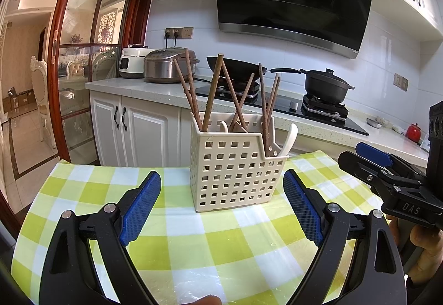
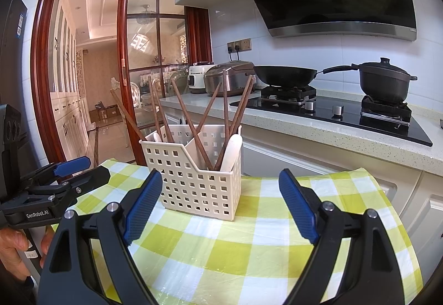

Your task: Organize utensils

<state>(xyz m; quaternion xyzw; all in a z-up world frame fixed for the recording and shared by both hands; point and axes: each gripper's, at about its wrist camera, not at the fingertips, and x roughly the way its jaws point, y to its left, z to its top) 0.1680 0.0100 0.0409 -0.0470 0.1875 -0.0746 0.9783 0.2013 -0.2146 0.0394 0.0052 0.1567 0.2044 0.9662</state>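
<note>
A cream perforated utensil holder (image 1: 235, 174) stands on the green-and-white checked tablecloth (image 1: 193, 244); it also shows in the right wrist view (image 2: 193, 188). Several brown wooden chopsticks (image 1: 213, 91) lean out of it, also seen in the right wrist view (image 2: 188, 116). A white spoon (image 1: 289, 140) rests in its right compartment, and it shows too in the right wrist view (image 2: 231, 152). My left gripper (image 1: 221, 205) is open and empty just in front of the holder. My right gripper (image 2: 221, 202) is open and empty, near the holder's right side.
Behind the table runs a stone counter (image 1: 144, 87) with a rice cooker (image 1: 163, 66), a wok (image 1: 235, 68) and a black pot (image 1: 326, 84) on a gas hob. White cabinets (image 1: 138, 133) stand below. A glass sliding door (image 1: 83, 55) is at left.
</note>
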